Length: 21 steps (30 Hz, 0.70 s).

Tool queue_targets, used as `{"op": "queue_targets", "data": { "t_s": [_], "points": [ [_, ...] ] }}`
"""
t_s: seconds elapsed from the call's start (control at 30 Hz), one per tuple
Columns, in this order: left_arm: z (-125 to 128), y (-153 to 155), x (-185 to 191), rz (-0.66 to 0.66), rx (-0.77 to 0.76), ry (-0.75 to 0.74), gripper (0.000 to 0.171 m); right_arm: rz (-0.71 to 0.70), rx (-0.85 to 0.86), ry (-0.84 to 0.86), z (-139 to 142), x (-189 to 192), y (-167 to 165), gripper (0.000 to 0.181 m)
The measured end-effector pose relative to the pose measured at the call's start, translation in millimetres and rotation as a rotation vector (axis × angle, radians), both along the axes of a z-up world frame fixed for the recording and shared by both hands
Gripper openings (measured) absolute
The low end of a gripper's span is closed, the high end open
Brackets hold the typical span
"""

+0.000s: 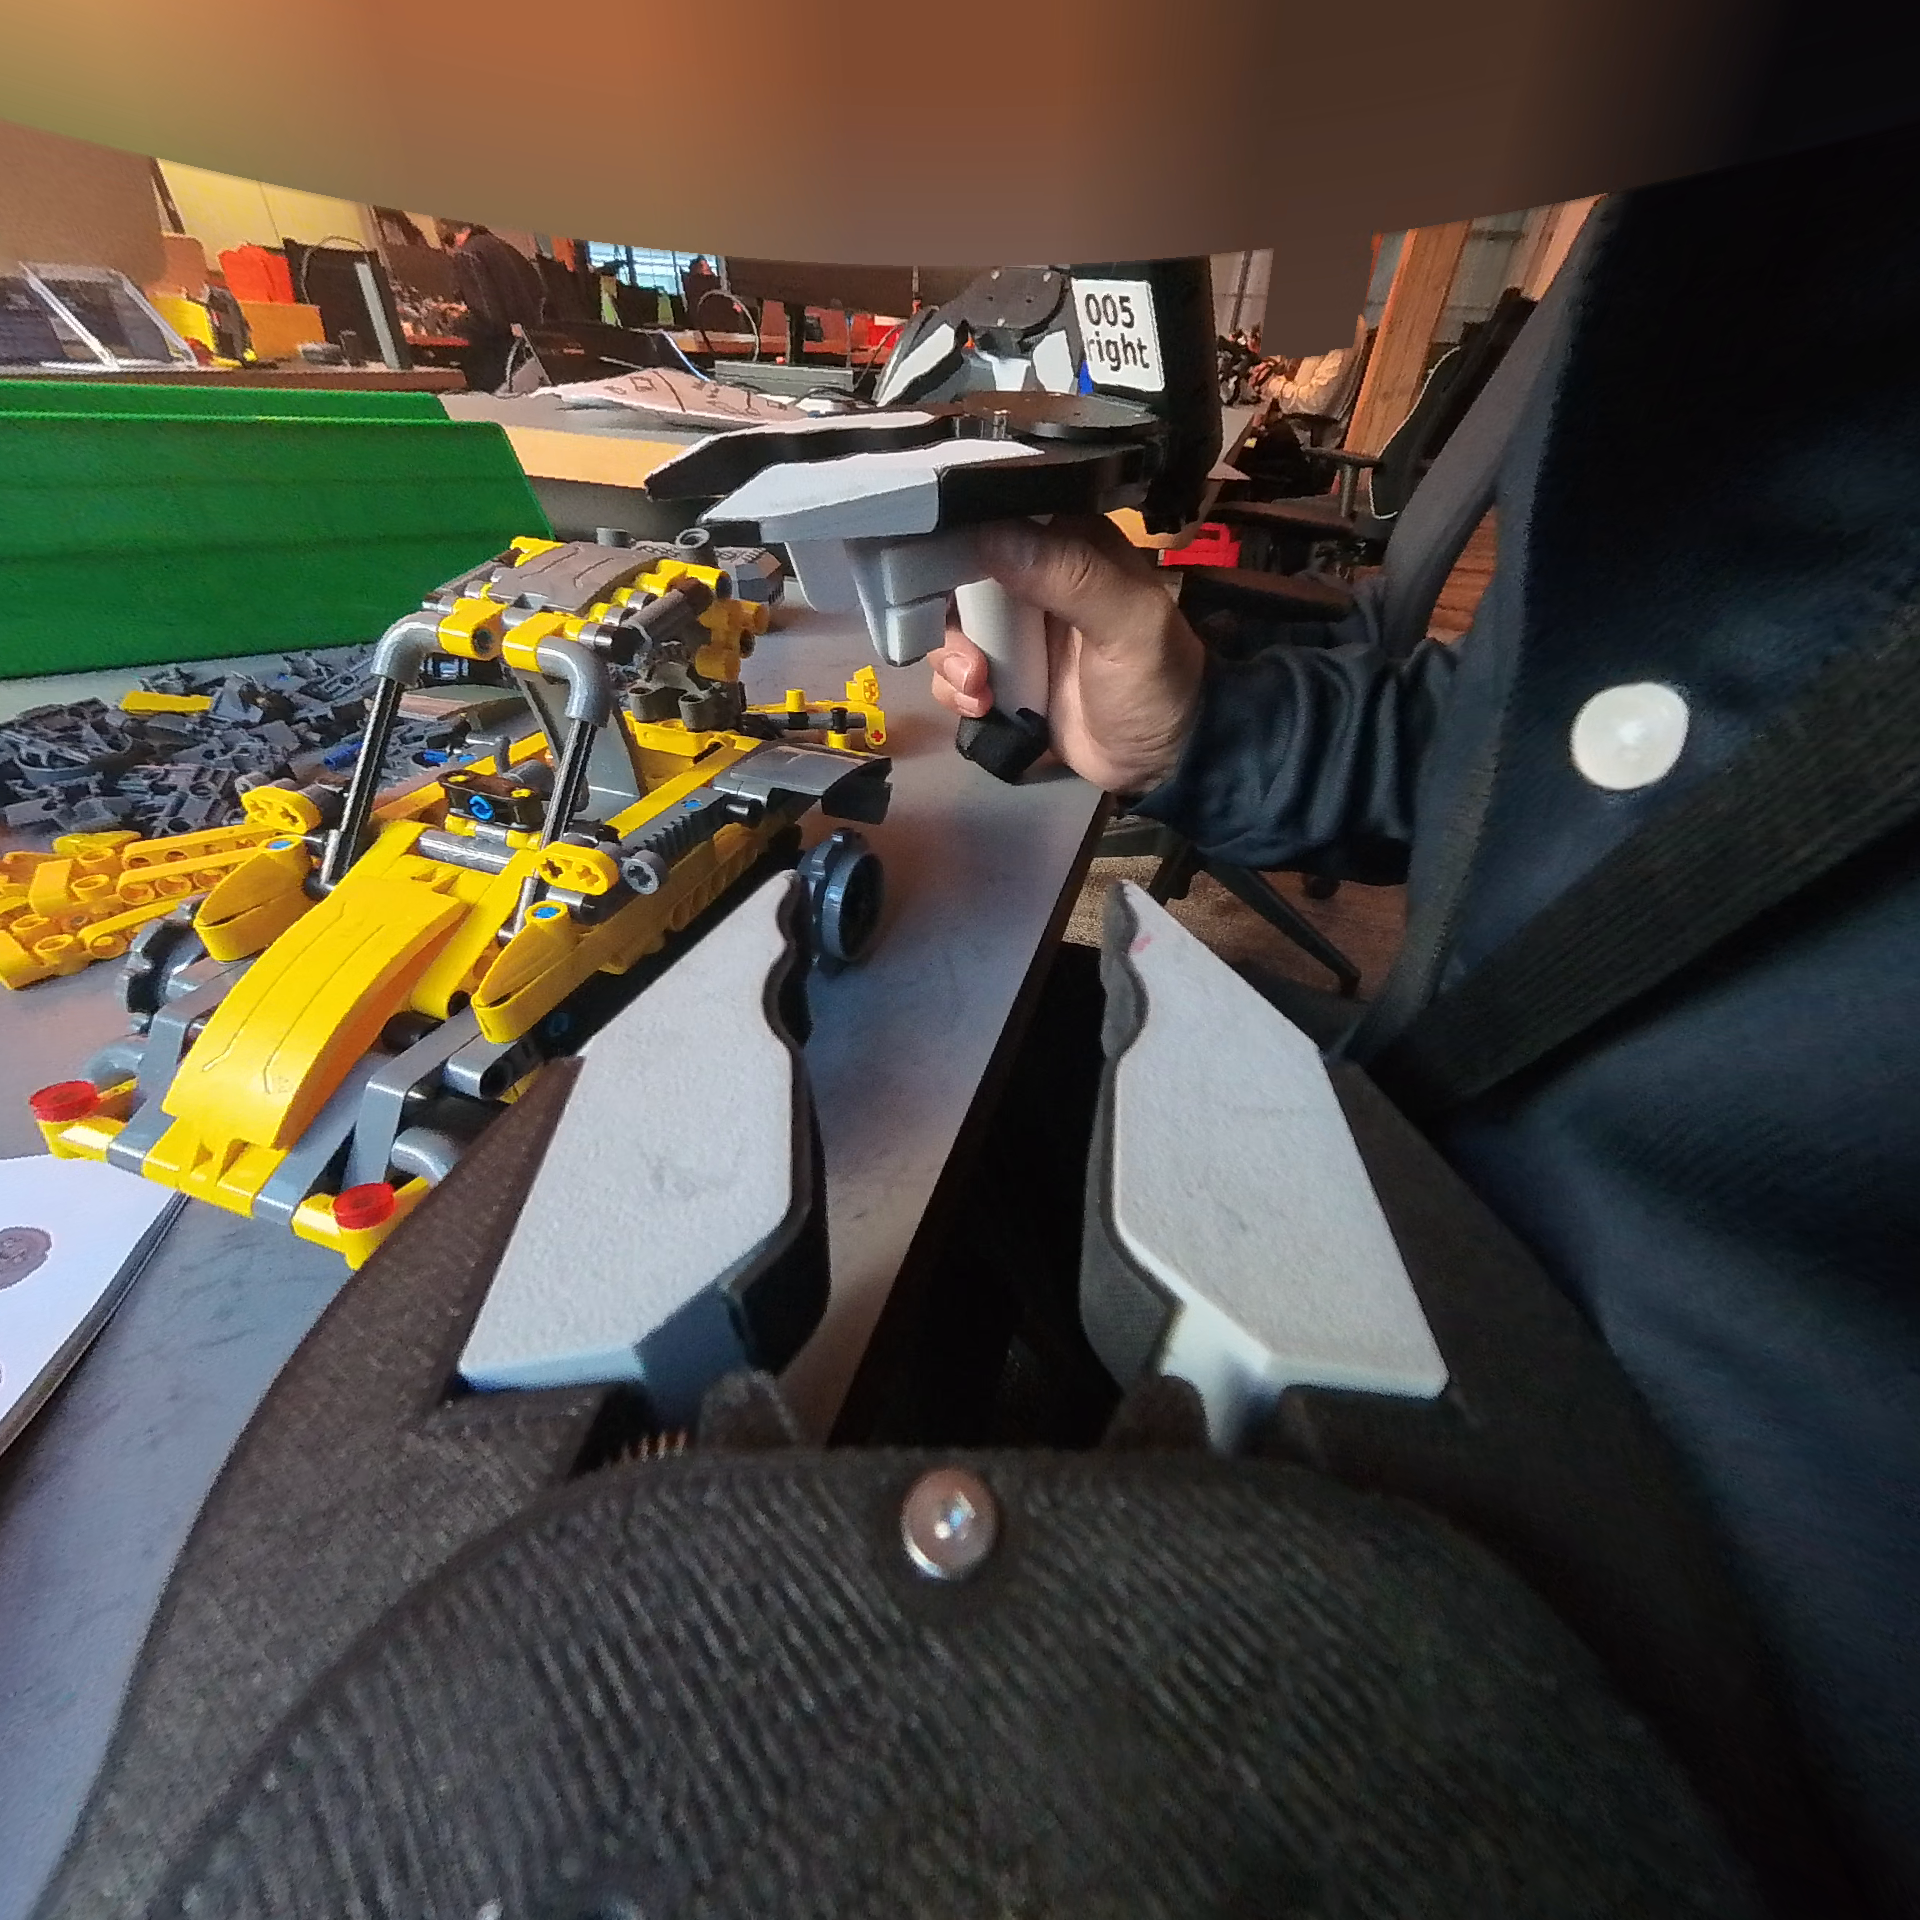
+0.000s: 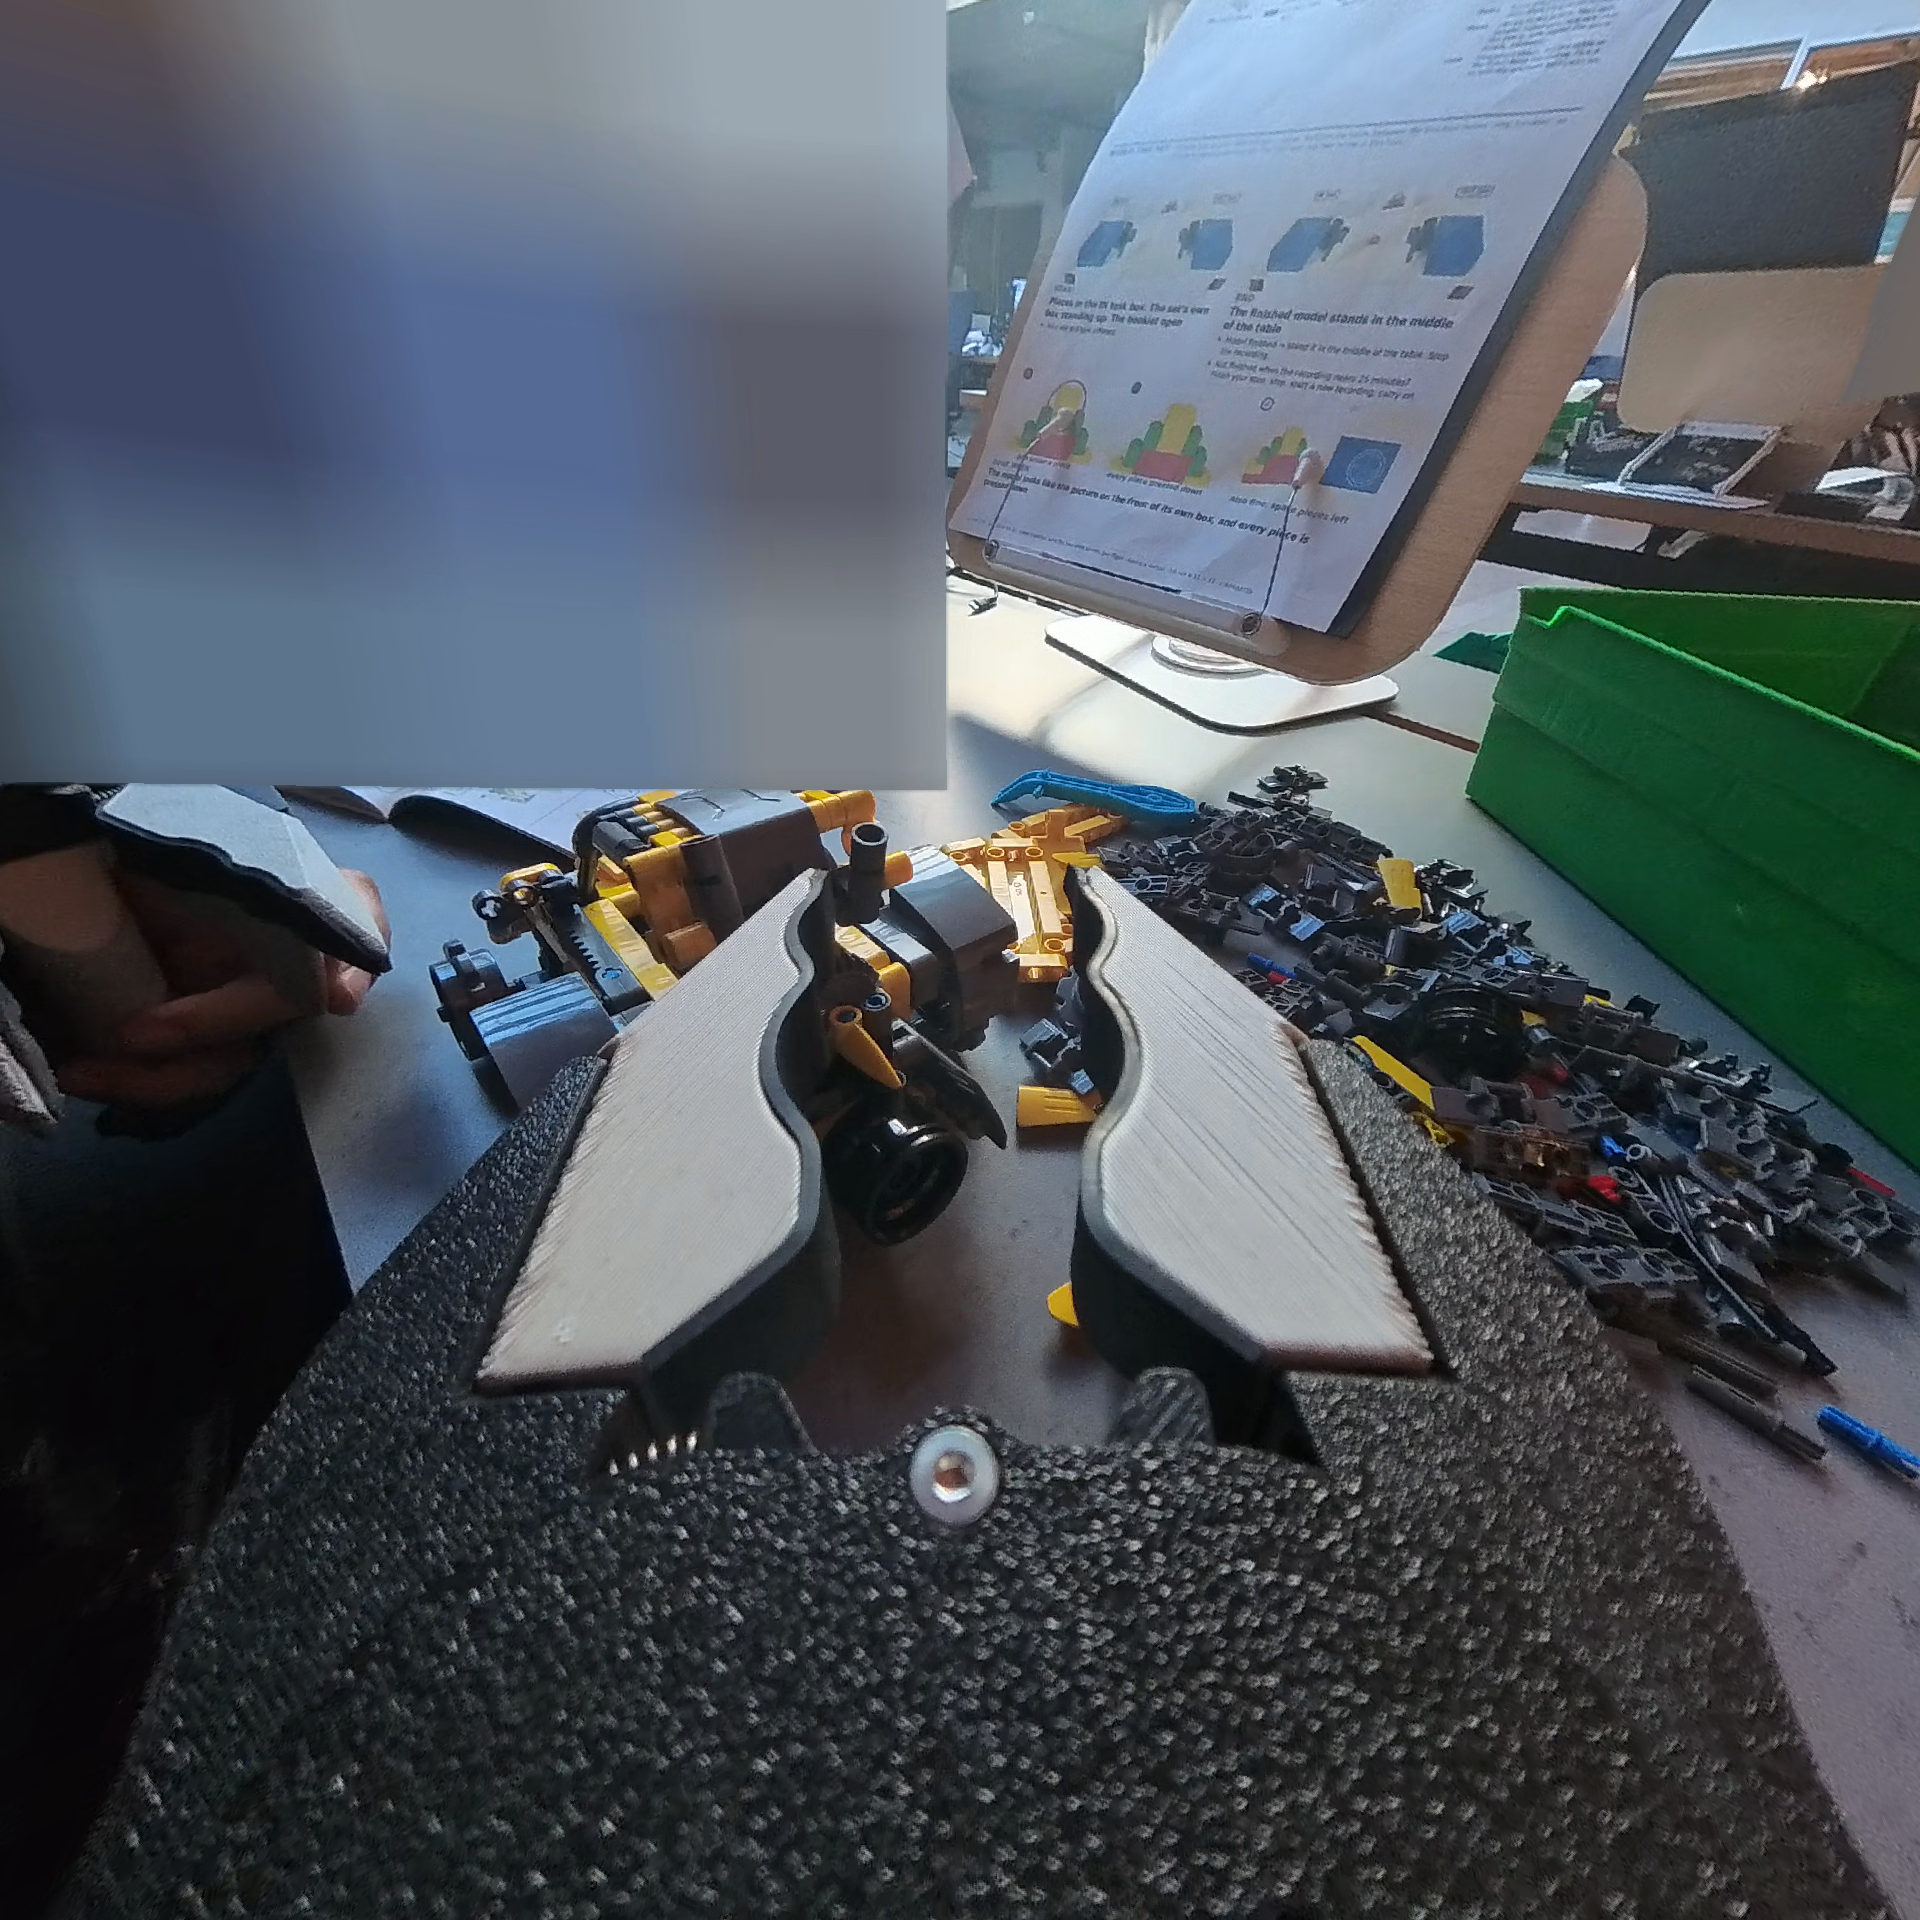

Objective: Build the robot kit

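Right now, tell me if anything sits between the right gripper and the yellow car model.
Nothing visible does. The right gripper hangs open just above the rear of the yellow car model, with only air between. The pile of loose dark pieces lies off to its right.

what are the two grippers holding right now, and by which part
Nothing. The left gripper is open at the table edge beside the yellow model car; the right gripper is open above it.

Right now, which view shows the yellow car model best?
The left wrist view: the yellow car model shows nearly whole, nose to rear, unobstructed. The right wrist view catches only its rear end, partly hidden behind the right claw and its fingers.
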<state>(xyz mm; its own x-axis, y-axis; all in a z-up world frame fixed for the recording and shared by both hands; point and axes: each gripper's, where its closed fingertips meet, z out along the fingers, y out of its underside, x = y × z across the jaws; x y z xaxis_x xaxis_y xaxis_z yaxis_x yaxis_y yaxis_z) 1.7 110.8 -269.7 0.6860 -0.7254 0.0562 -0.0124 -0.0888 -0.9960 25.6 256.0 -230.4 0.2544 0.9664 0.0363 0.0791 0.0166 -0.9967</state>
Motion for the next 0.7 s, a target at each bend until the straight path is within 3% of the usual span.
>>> {"op": "queue_targets", "data": {
  "t_s": [0.7],
  "points": [
    [-0.9,0.4,0.2,-0.002,-0.008,0.003,0.049,-0.002,-0.001,0.001,-0.1,-0.1,0.5,0.044]
  ]
}}
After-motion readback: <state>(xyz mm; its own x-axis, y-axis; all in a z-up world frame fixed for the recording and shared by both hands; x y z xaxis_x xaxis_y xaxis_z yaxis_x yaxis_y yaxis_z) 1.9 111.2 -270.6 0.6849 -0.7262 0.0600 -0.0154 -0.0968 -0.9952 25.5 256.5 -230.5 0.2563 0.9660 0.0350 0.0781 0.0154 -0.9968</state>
